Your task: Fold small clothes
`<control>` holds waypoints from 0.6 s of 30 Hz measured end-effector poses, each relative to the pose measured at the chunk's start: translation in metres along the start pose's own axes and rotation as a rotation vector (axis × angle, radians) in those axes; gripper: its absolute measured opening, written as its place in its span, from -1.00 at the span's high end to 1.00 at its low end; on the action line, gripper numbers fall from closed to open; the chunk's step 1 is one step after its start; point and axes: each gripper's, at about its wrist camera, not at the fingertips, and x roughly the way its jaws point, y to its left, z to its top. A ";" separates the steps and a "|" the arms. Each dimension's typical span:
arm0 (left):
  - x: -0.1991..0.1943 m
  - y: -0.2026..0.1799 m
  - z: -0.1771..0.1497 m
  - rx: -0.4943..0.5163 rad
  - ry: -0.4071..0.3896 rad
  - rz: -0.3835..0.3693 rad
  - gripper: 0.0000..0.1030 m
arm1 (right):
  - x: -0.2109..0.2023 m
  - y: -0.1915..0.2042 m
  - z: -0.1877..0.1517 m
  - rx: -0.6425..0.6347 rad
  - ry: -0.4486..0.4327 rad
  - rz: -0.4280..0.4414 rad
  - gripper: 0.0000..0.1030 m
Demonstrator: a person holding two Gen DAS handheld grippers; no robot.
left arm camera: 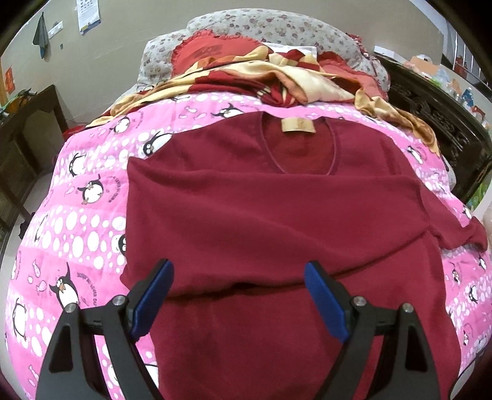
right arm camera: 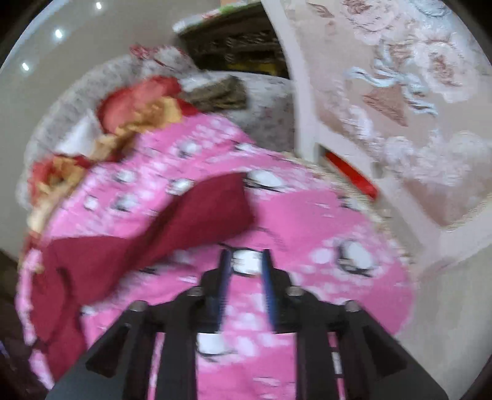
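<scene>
We are hovering our left gripper (left arm camera: 238,270), jaws wide, over the soft, limp maroon shirt (left arm camera: 276,215); right gripper (right arm camera: 246,264) (blurred) is gaping slightly, empty; we are judging the right sleeve (right arm camera: 212,206) best pinched at its edge.

Probably a home bedroom: penguin quilt (left arm camera: 77,215), floral pillow (left arm camera: 276,27), headboard (right arm camera: 399,92).

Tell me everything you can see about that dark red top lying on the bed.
The dark red top looks like soft knit, with a rounded neckline and a tan label inside the collar. It lies on the pink penguin quilt, one side folded across the body, one sleeve spread outward. The open left gripper hovers over its lower part; neither gripper holds it.
</scene>
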 end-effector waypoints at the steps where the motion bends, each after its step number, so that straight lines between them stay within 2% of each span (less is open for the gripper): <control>1: -0.001 -0.002 0.000 0.004 0.000 -0.001 -0.75 | 0.000 0.004 0.002 0.002 -0.001 0.032 0.13; 3: -0.003 -0.006 -0.001 0.011 -0.002 -0.004 -0.75 | 0.008 0.021 0.011 0.014 0.004 0.089 0.13; 6: -0.005 -0.010 -0.002 0.022 -0.005 -0.004 -0.75 | 0.032 0.055 0.027 0.000 0.026 0.120 0.10; 10: -0.006 -0.008 -0.003 0.026 -0.001 0.004 -0.75 | 0.079 0.082 0.040 0.002 0.113 0.060 0.09; 14: -0.007 0.000 -0.004 0.014 -0.003 0.016 -0.75 | 0.119 0.078 0.042 0.054 0.181 -0.043 0.09; 15: -0.007 0.002 -0.004 0.012 -0.002 0.019 -0.75 | 0.123 0.075 0.040 0.058 0.185 -0.041 0.09; 16: -0.005 0.004 -0.005 0.009 0.001 0.023 -0.75 | 0.125 0.073 0.040 0.060 0.187 -0.024 0.16; 18: -0.003 0.007 -0.006 0.002 0.010 0.029 -0.75 | 0.124 0.071 0.039 0.051 0.175 -0.003 0.48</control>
